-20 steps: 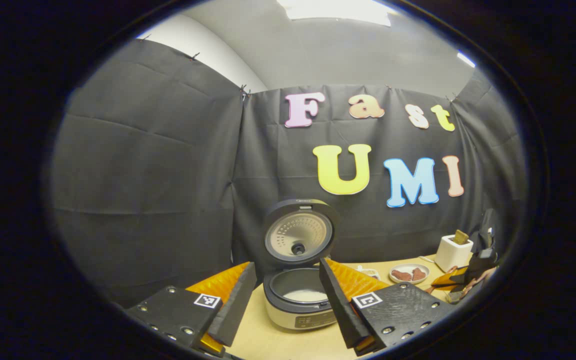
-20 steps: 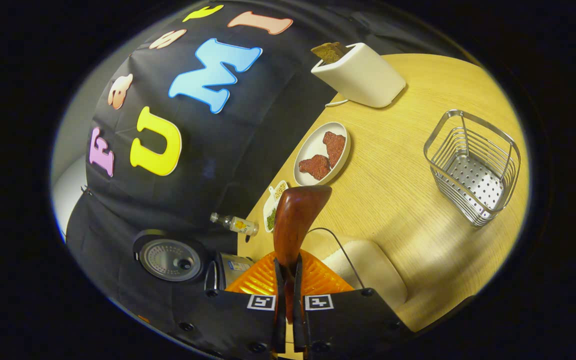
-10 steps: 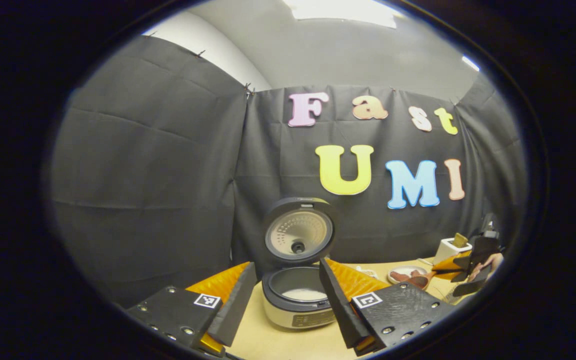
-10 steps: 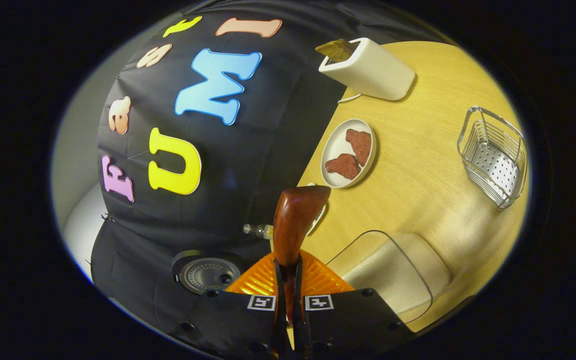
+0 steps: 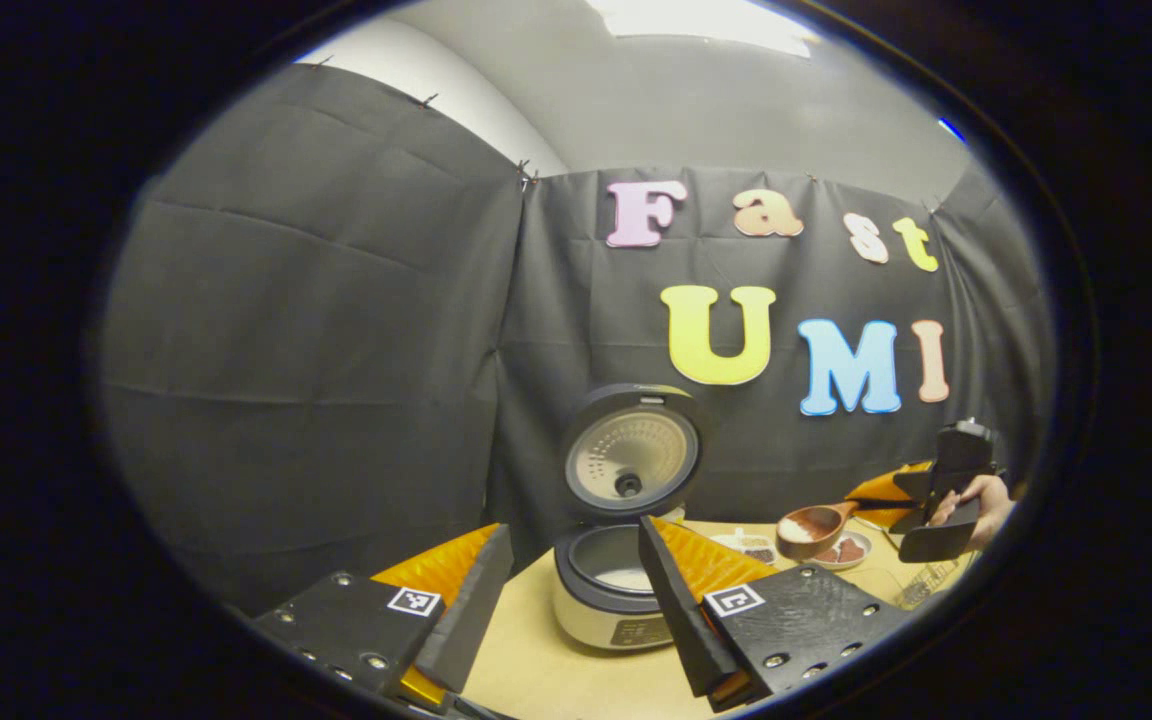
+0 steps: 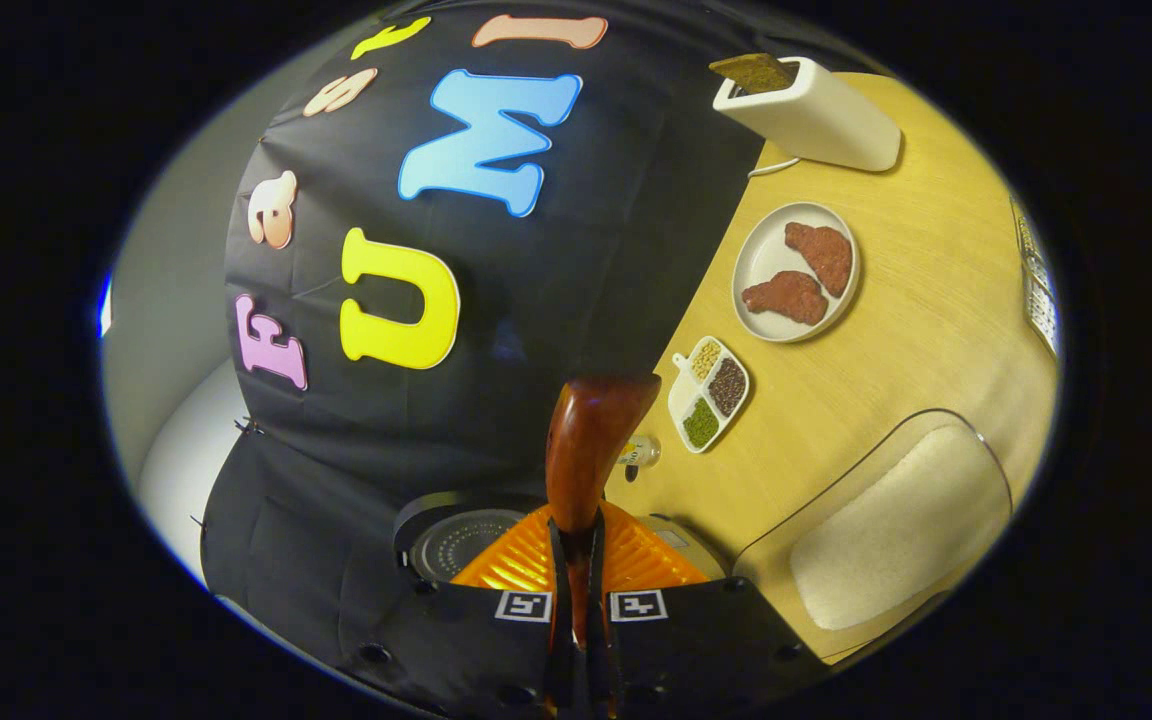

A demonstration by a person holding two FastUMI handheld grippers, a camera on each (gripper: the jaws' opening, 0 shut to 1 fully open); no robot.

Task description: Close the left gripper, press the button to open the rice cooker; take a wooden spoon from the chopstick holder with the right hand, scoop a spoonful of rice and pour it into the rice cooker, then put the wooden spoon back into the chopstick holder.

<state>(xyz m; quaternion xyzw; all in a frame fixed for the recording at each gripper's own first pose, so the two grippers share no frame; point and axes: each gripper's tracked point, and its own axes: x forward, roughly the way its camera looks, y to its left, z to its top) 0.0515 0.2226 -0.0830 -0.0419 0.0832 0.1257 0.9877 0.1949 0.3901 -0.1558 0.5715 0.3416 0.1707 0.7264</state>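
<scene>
The rice cooker stands open on the table, its lid upright and some white rice in the pot. My left gripper is open, its fingers either side of the cooker and short of it. Off to the right, a hand holds my right gripper, shut on the handle of the wooden spoon, whose bowl carries rice above the table right of the cooker. In the right gripper view the spoon sticks up from my right gripper, with the cooker lid partly hidden behind it.
A clear container of rice sits at the lower right. On the wooden table are a plate of meat, a divided seasoning dish, a small bottle, a white toaster and the wire chopstick holder.
My right gripper has carried the spoon with rice leftward, from over the rice container towards the cooker. The left gripper has stayed open and its view has swung slightly left.
</scene>
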